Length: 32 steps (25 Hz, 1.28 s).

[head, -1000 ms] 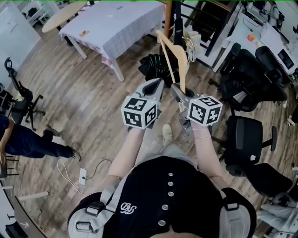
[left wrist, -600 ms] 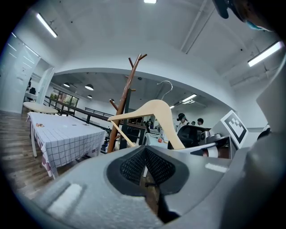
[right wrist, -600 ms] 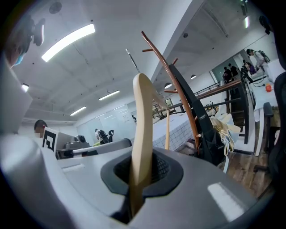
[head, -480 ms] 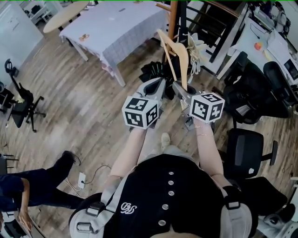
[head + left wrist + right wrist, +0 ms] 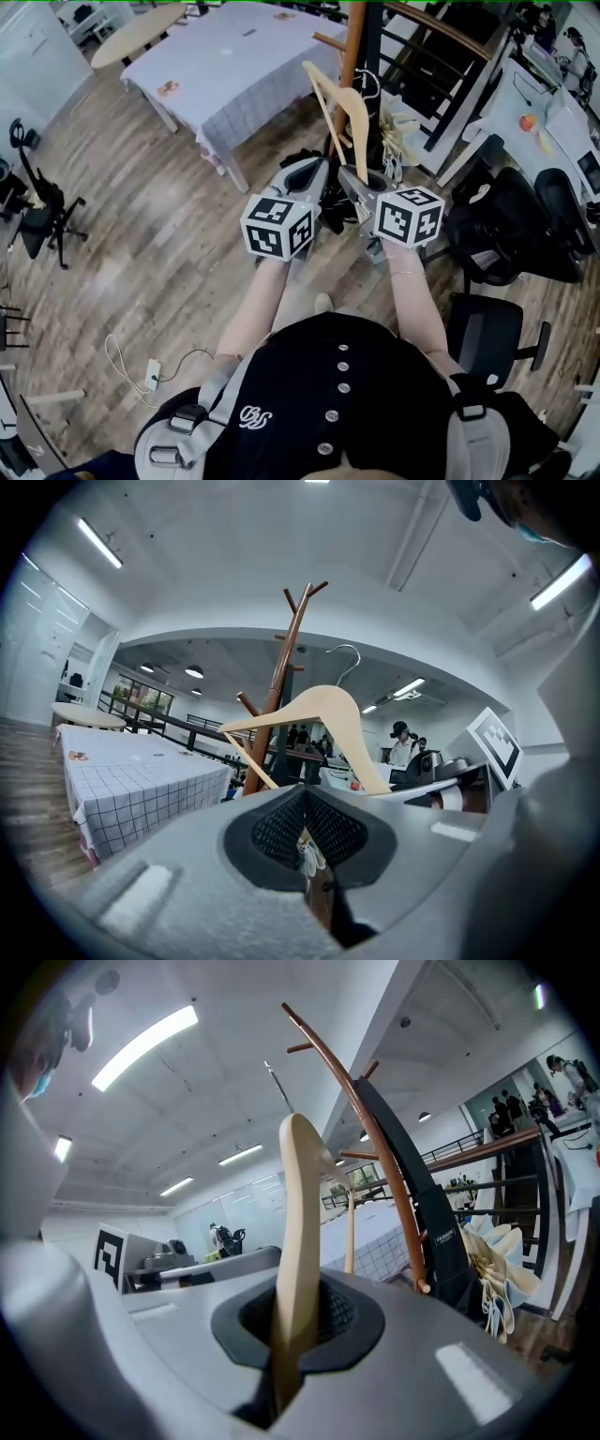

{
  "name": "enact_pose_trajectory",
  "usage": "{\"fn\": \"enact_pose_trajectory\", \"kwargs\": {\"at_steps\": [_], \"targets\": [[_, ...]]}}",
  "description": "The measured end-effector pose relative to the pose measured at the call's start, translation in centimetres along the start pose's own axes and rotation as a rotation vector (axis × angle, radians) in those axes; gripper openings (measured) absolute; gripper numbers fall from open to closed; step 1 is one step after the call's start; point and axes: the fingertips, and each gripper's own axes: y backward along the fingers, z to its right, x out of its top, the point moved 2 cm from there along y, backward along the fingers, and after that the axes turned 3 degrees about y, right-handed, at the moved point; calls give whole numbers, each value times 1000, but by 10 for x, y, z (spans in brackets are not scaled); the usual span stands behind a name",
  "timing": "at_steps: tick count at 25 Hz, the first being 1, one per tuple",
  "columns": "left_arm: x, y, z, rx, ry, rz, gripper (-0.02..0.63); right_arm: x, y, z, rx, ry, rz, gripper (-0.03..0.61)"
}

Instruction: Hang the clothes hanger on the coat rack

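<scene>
- The right hand-held gripper [image 5: 352,180] [image 5: 296,1333] has its jaws clamped on the lower end of one arm of the clothes hanger [image 5: 360,120] [image 5: 298,1213]. In the right gripper view the pale wooden arm rises straight up out of the dark pads.
- The clothes hanger stands above the right hand-held gripper with its metal hook [image 5: 346,657] at the top. It is not on any peg.
- In the left gripper view the clothes hanger [image 5: 323,710] shows in front of the coat rack [image 5: 280,677], with the hook just to the right of the pole. Whether they touch cannot be told.
- The left hand-held gripper [image 5: 308,174] [image 5: 305,841] is just beside the right one, and its jaws are together with nothing gripped between them.
- The coat rack [image 5: 352,49] [image 5: 373,1115] is a brown wooden pole with short pegs angled upward, right ahead of both hand-held grippers.
- A dark bag [image 5: 414,1180] and a cream cloth bag [image 5: 497,1252] hang on the coat rack's lower pegs.
- A counter [image 5: 234,67] [image 5: 131,780] under a checked cloth stands to the left of the coat rack.
- Black office chairs [image 5: 506,230] stand to the right on the wooden floor [image 5: 141,234].
</scene>
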Motion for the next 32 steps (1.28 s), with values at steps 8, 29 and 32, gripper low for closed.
{"fn": "enact_pose_trajectory", "kwargs": {"at_steps": [8, 29, 32], "targets": [[-10, -37, -19, 29, 14, -26, -2, 9, -22, 36, 25, -5, -18, -5], [7, -79, -75, 2, 40, -63, -2, 20, -72, 67, -35, -44, -45, -5], [16, -87, -84, -5, 49, -42, -2, 26, -79, 71, -48, -44, -45, -5]]}}
